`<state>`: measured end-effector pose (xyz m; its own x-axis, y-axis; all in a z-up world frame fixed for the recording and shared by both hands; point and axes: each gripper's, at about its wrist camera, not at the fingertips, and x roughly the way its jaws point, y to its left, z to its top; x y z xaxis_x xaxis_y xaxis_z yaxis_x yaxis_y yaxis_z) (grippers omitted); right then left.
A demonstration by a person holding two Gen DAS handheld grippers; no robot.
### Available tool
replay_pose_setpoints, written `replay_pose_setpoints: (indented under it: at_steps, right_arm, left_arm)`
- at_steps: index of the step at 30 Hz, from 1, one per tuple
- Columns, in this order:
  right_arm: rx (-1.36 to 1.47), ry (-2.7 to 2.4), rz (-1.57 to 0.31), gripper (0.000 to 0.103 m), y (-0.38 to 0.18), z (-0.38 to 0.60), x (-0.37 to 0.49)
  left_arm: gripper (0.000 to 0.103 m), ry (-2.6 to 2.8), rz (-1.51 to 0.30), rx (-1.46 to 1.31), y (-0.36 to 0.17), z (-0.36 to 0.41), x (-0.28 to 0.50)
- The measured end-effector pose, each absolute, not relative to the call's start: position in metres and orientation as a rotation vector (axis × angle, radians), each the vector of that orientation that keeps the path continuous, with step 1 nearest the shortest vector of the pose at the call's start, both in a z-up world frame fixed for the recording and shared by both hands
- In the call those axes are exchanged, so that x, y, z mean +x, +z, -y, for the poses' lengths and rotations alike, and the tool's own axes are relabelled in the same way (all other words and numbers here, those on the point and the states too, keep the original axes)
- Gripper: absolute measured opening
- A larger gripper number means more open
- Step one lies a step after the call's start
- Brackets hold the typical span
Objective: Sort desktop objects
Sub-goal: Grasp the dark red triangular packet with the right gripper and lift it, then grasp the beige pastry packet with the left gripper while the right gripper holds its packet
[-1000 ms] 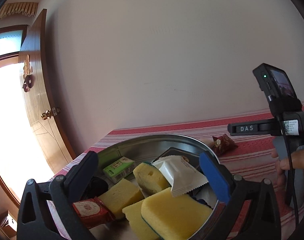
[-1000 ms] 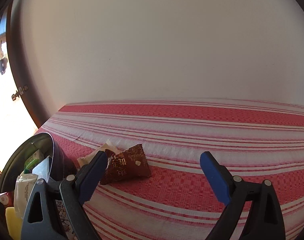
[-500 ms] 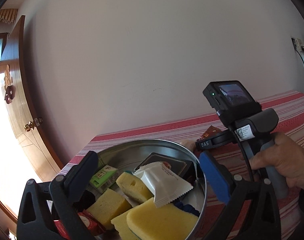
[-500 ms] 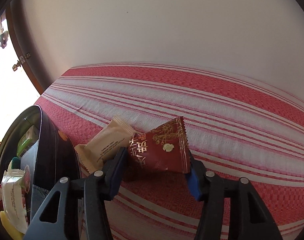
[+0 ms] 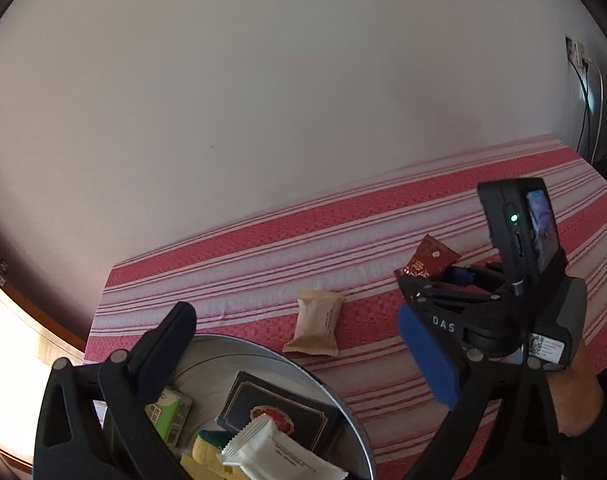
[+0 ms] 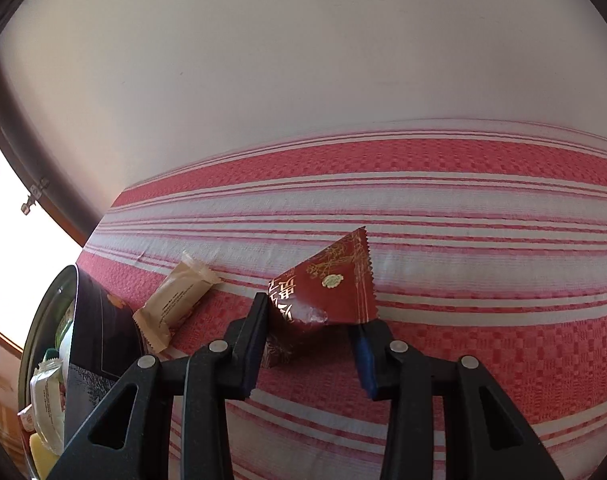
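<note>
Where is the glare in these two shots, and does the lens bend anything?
Left wrist view: blown-out white at the lower left beside the metal bowl; the striped cloth curves. Right wrist view: glare at the left edge; stripes bow, but the red packet is sharp.

You can read "DAS" in pale capitals on the black body of the right gripper [image 5: 431,276], seen from the left wrist. The dark red snack packet [image 6: 323,300] carries gold Chinese characters, not legible. Print on the beige packet [image 5: 317,326], green carton [image 5: 169,414] and white packet [image 5: 283,456] is too small to read.
</note>
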<state>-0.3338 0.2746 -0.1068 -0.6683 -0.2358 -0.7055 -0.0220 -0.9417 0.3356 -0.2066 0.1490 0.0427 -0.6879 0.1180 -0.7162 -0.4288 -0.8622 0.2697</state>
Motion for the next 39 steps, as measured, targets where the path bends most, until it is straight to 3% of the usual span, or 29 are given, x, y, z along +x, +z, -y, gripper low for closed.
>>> replay_pose_setpoints:
  at_steps: [3,10,17,22,27,30,39]
  right_arm:
    - [1.216,-2.793,0.634,0.041,-0.104,-0.305,-0.330]
    - [1.171,-2.874,0.761,0.041,-0.096,-0.343,-0.323]
    - [1.181,-2.867,0.797,0.042,-0.098,-0.351,-0.323]
    - [1.184,-2.861,0.831,0.042,-0.100,-0.352,-0.326]
    - [1.199,-2.852,0.842,0.042,-0.103,-0.351,-0.328]
    - [1.199,-2.849,0.860,0.042,-0.103,-0.354,-0.327]
    - [1.192,-2.849,0.876,0.042,-0.103,-0.359,-0.325]
  left_arm:
    - [0.102,2.381,-0.695,-1.289,0.020,-0.174,-0.239]
    - [0.101,2.279,-0.805,-1.571,-0.020,-0.193,-0.289]
    - [0.087,2.237,-0.891,-1.722,-0.053,-0.199,-0.313]
    - [0.080,2.227,-0.826,-1.753,-0.062,-0.195,-0.314]
    - [0.043,2.167,-0.755,-1.742,-0.063,-0.203,-0.305]
    - [0.042,2.182,-0.783,-1.726,-0.064,-0.207,-0.299]
    - [0.041,2.328,-0.509,-1.614,-0.046,-0.190,-0.288]
